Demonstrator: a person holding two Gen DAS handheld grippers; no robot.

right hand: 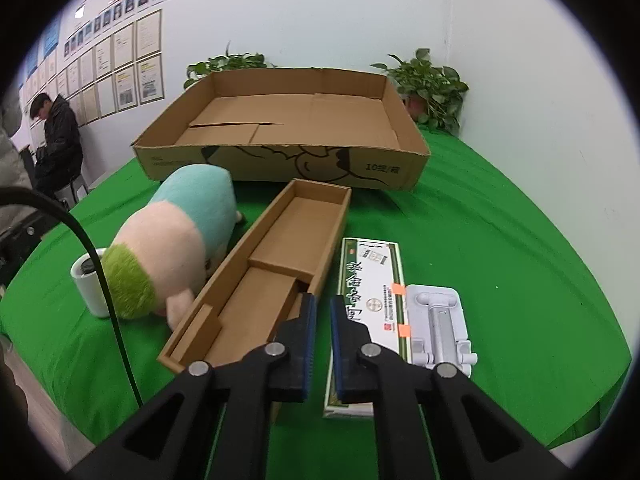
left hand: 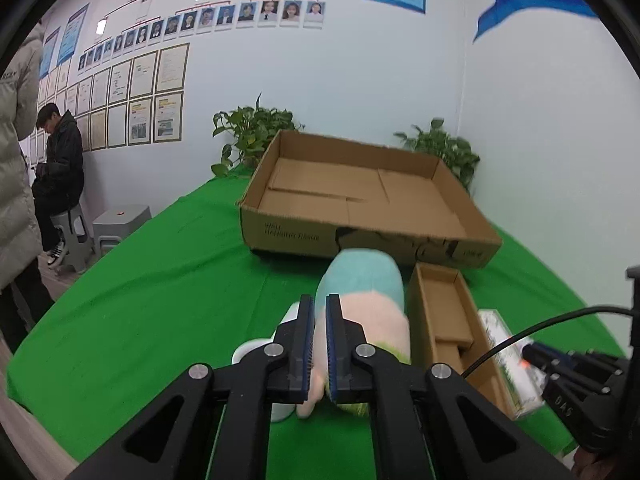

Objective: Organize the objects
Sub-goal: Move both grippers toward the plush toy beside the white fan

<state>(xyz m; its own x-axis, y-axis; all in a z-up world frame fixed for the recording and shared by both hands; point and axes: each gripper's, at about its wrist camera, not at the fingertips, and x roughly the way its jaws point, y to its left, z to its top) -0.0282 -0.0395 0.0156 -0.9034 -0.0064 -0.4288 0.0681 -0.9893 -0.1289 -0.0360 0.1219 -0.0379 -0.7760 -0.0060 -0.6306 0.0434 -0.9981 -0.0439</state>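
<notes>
A plush toy with teal, pink and green bands lies on the green cloth. It is left of a narrow open cardboard box. My left gripper is shut and holds nothing; it hovers over the toy's near end, and pink plush shows through the slit behind it. My right gripper is also shut and holds nothing. It hangs over the gap between the narrow box and a green-and-white medicine box. A large shallow cardboard box stands behind, with nothing in it.
A white phone stand lies right of the medicine box. A white cup stands left of the toy. Potted plants sit in the back corners. One person sits and another stands at the left.
</notes>
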